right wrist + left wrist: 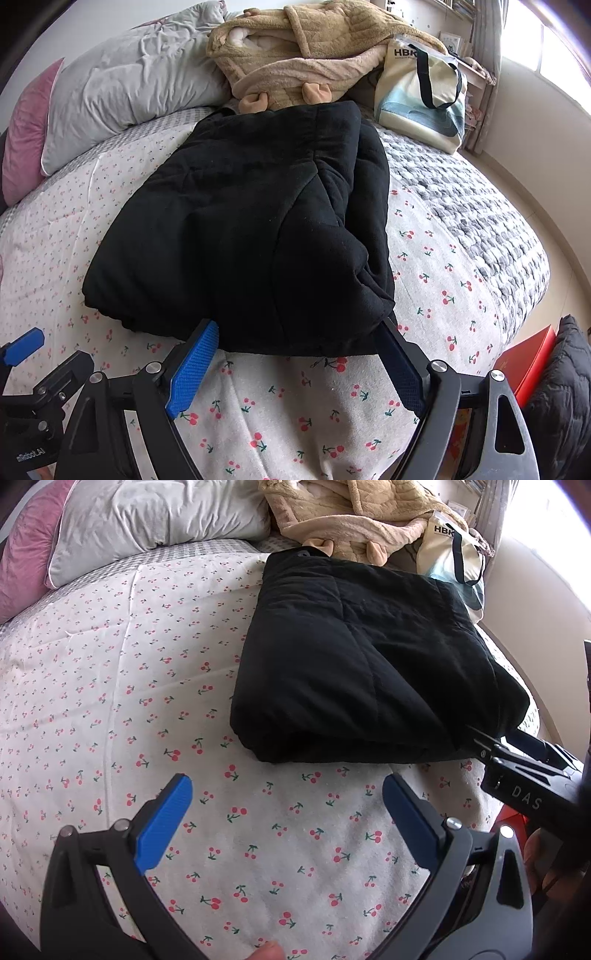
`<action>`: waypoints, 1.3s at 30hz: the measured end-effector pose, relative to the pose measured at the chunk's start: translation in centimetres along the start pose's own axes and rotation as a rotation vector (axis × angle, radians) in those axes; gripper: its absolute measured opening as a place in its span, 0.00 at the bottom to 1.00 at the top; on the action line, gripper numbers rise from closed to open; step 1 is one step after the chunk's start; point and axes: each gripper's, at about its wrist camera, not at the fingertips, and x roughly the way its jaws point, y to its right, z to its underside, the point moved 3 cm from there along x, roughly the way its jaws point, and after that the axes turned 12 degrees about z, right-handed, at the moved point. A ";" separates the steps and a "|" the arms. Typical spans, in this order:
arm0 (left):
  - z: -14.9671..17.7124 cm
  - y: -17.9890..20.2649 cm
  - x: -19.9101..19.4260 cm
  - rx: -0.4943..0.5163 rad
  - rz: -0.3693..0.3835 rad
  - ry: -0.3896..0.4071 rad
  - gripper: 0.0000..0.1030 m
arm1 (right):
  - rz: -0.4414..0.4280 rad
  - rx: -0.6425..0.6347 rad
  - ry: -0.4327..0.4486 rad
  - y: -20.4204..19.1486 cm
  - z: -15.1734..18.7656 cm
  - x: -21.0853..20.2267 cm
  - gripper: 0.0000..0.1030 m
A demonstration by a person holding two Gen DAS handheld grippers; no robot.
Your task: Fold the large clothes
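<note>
left gripper [288, 801] wide | right gripper [299, 347] wide | black coat [251, 229] folded on cherry-print bedspread [110, 664]

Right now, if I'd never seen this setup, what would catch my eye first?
Probably the black garment, folded into a thick bundle on the cherry-print sheet. Next, the blue-padded right gripper, open at the bundle's near edge, and the left gripper, open over bare sheet. Behind lie a tan fleece robe and a tote bag.
</note>
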 end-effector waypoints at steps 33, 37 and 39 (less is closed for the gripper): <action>0.1 0.3 0.4 0.010 -0.004 -0.007 0.99 | -0.006 -0.014 -0.019 -0.3 0.4 -0.2 0.84; 0.1 0.3 0.4 0.009 -0.004 -0.007 0.99 | -0.007 -0.014 -0.019 -0.3 0.3 -0.1 0.84; 0.1 0.3 0.4 0.009 -0.004 -0.008 0.99 | -0.007 -0.014 -0.019 -0.3 0.3 -0.1 0.84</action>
